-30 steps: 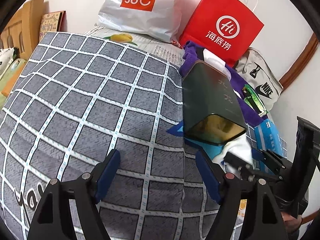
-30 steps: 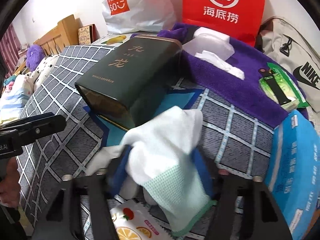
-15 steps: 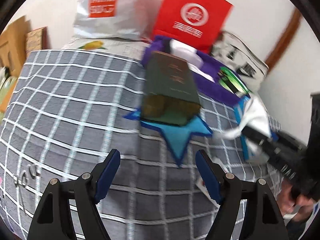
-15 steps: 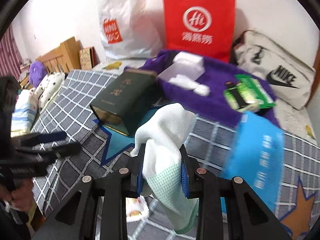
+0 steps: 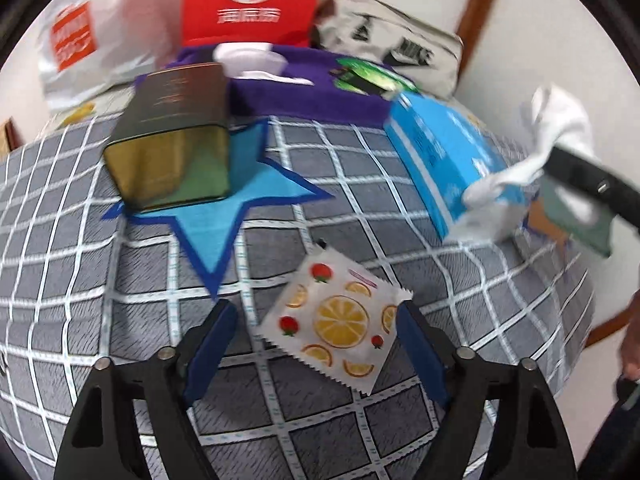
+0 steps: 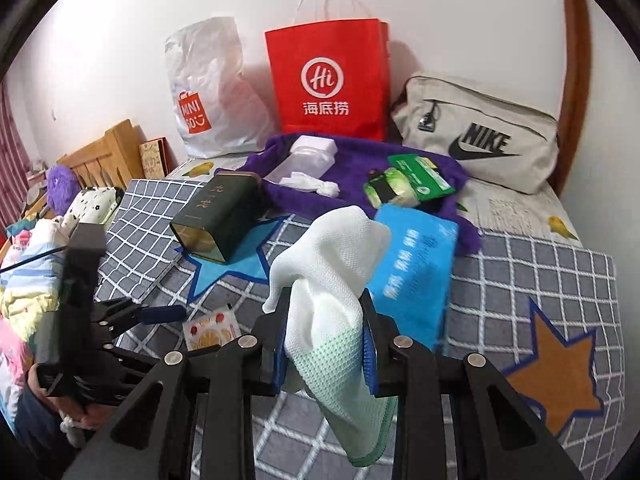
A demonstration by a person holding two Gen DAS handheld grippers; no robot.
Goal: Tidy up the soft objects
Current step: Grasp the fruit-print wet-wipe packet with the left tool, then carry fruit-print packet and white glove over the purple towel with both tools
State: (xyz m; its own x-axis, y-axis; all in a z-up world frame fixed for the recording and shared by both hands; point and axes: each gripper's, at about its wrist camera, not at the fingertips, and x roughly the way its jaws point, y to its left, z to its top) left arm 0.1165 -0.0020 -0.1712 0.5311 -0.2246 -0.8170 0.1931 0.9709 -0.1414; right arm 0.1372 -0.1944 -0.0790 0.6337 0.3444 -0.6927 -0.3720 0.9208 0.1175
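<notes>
My right gripper (image 6: 325, 348) is shut on a white and mint-green cloth (image 6: 332, 280) and holds it up above the bed; the cloth also shows at the right of the left wrist view (image 5: 532, 168). My left gripper (image 5: 316, 344) is open, its blue pads either side of a flat fruit-print packet (image 5: 334, 316) lying on the grey checked bedspread (image 5: 120, 288). The packet also shows in the right wrist view (image 6: 210, 330), beside the left gripper (image 6: 160, 314).
A dark green tin (image 5: 172, 152) lies on a blue star patch. A blue tissue pack (image 5: 444, 160), purple towel (image 6: 360, 176) with a white bottle and green pack, red bag (image 6: 328, 80), Miniso bag (image 6: 208, 92) and Nike bag (image 6: 480, 140) sit behind.
My right gripper has shut on the cloth and lifted it up and back. My left gripper has swung right, from the bare bedspread to over the fruit packet.
</notes>
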